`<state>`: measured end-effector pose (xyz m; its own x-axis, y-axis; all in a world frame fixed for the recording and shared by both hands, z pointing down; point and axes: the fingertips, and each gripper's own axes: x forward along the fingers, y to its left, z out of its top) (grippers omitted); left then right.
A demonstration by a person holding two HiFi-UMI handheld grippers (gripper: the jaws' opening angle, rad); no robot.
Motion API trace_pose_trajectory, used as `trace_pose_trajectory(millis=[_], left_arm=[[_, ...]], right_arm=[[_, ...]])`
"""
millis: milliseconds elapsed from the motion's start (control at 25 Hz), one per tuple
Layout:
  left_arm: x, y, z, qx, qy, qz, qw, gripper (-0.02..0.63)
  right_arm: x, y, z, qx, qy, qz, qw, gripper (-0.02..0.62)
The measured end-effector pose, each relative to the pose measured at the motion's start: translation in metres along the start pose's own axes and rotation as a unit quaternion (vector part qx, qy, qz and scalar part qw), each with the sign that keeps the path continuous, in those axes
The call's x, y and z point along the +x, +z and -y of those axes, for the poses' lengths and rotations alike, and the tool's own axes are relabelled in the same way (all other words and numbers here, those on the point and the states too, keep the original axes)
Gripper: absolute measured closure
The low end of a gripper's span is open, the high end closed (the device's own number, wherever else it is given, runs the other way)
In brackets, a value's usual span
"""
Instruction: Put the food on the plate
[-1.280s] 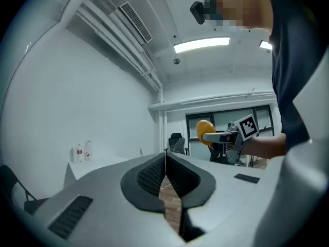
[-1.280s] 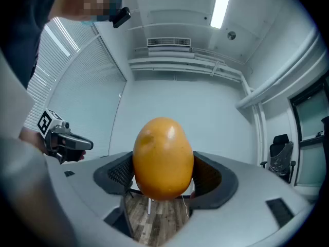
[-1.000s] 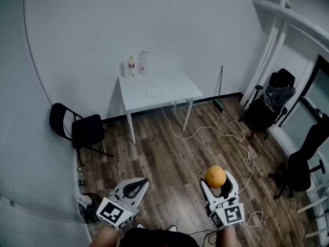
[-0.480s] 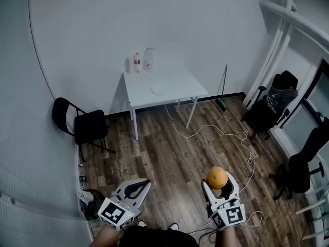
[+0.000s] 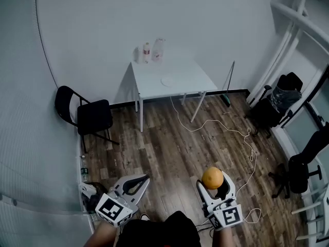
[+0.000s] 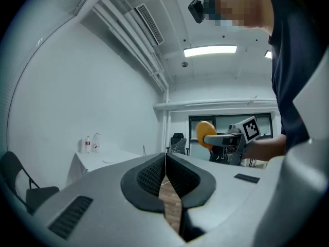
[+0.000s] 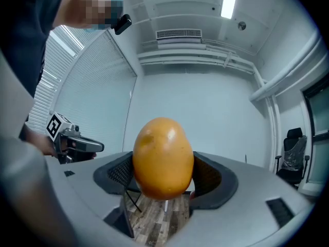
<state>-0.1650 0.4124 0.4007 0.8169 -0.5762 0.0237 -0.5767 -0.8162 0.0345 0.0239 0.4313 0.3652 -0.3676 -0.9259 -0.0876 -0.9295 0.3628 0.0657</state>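
An orange fruit (image 5: 212,178) sits clamped between the jaws of my right gripper (image 5: 214,185), low in the head view above the wooden floor. In the right gripper view the orange fruit (image 7: 163,157) fills the middle, held by my right gripper (image 7: 164,176). My left gripper (image 5: 134,186) is shut and holds nothing; its pads meet in the left gripper view, where my left gripper (image 6: 165,158) points toward the room. A small white plate (image 5: 168,81) lies on the white table (image 5: 193,80) far ahead against the wall. The plate (image 6: 109,161) shows faintly in the left gripper view too.
Two bottles (image 5: 152,51) stand at the table's back left corner. A black folding chair (image 5: 86,116) is left of the table. A white cable (image 5: 221,132) snakes over the floor. Black office chairs (image 5: 277,99) and a white pipe frame stand at the right.
The head view has shifted: table and plate sit slightly right and lower in frame than before. Both grippers keep their places, the right one still holding the fruit.
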Motion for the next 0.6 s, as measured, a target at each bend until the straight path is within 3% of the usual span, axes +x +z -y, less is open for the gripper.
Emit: trace_pose_trajectory(millis=[120,280,600], left_arm=[[-0.001,-0.006,-0.009,-0.007,-0.002,-0.003,1.0,0.582],[0.008,-0.015,-0.024,-0.01,-0.001,-0.01,0.9999,0.583],[0.07,-0.017,-0.073,-0.007,0.025,-0.026,0.9993,0.583]], right_arm=[[0.011,-0.003,-0.009,-0.004,0.015,-0.006,1.0,0.247],[0.033,-0.008,0.001,0.007,0.002,0.003,1.0,0.247],[0.086,-0.025,0.059,0.028,0.019,0.011,0.999,0.247]])
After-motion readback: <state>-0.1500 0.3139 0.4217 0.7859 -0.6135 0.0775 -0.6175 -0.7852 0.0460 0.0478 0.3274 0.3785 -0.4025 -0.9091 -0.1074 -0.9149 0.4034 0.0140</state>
